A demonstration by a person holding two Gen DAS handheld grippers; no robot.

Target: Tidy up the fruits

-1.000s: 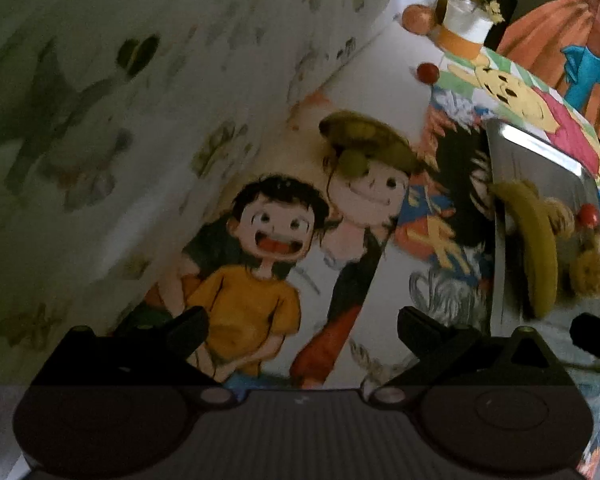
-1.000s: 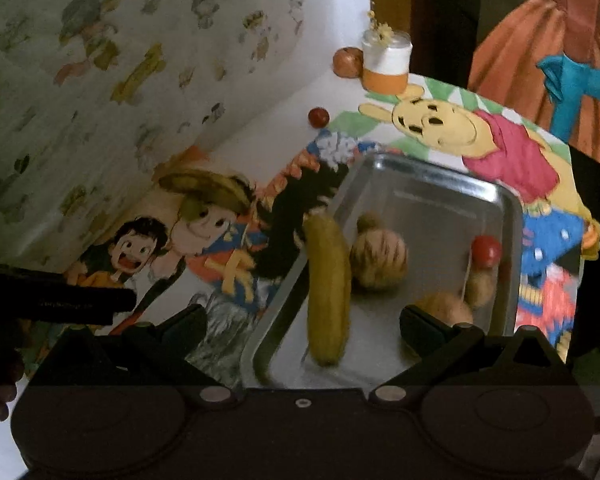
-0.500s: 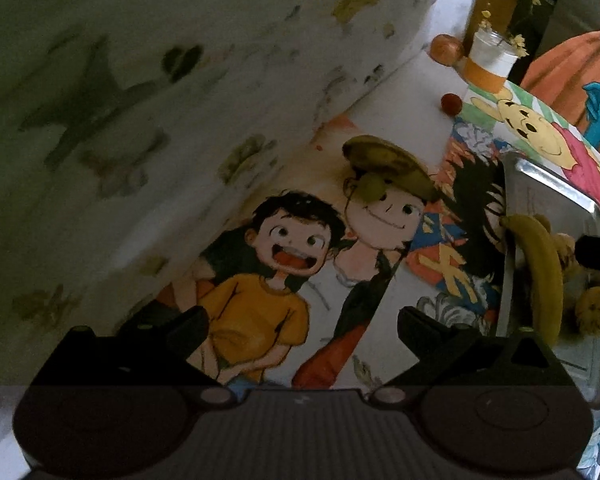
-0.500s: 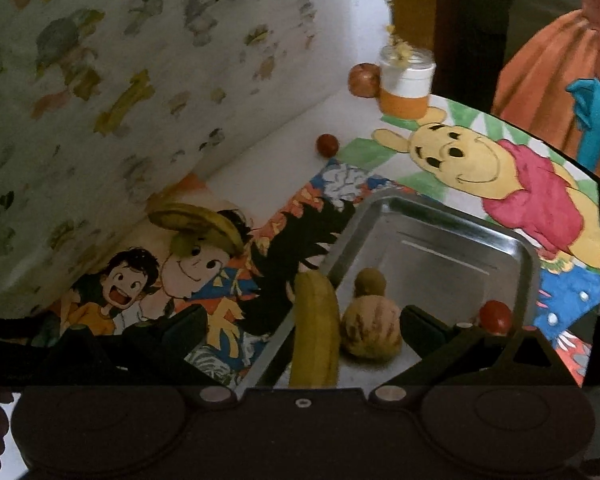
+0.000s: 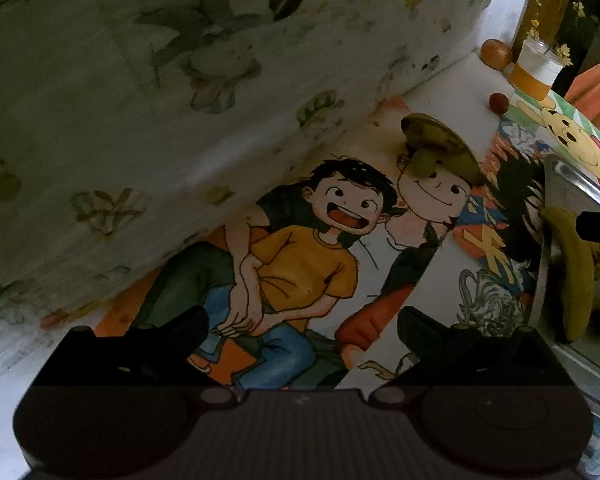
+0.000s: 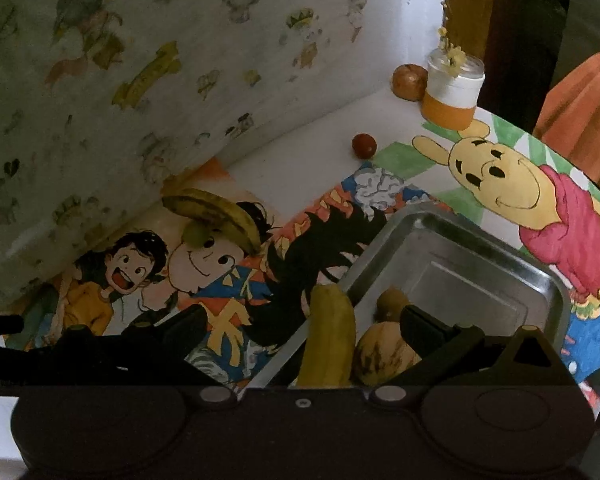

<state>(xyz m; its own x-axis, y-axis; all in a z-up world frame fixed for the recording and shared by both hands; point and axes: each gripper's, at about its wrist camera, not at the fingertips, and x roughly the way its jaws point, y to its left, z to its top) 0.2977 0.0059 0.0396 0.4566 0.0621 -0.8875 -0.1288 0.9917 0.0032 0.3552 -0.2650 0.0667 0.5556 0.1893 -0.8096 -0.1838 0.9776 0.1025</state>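
A metal tray [image 6: 456, 240] on the cartoon-printed table holds a green-yellow banana [image 6: 330, 336], a striped round fruit [image 6: 384, 354] and a small brown fruit [image 6: 392, 300]. The tray [image 5: 564, 176] and its banana [image 5: 576, 268] also show at the right of the left wrist view. A darker banana [image 6: 212, 210] with a small green fruit [image 6: 194, 234] under it lies on the table left of the tray, also in the left wrist view [image 5: 440, 140]. A small red fruit [image 6: 364, 145] and a brown round fruit [image 6: 409, 81] lie farther back. My left gripper [image 5: 302, 330] is open and empty over the table. My right gripper [image 6: 302, 330] is open, low over the tray's near end.
A white and orange jar [image 6: 452, 92] with dried flowers stands at the back by the brown fruit. A printed cloth-covered wall [image 6: 120, 80] rises along the left side of the table. An orange cloth [image 6: 580, 100] hangs at the far right.
Both grippers have moved forward and lower. The right gripper has come down over the tray's near end, so the red fruit in the tray has left its view. Both stay open.
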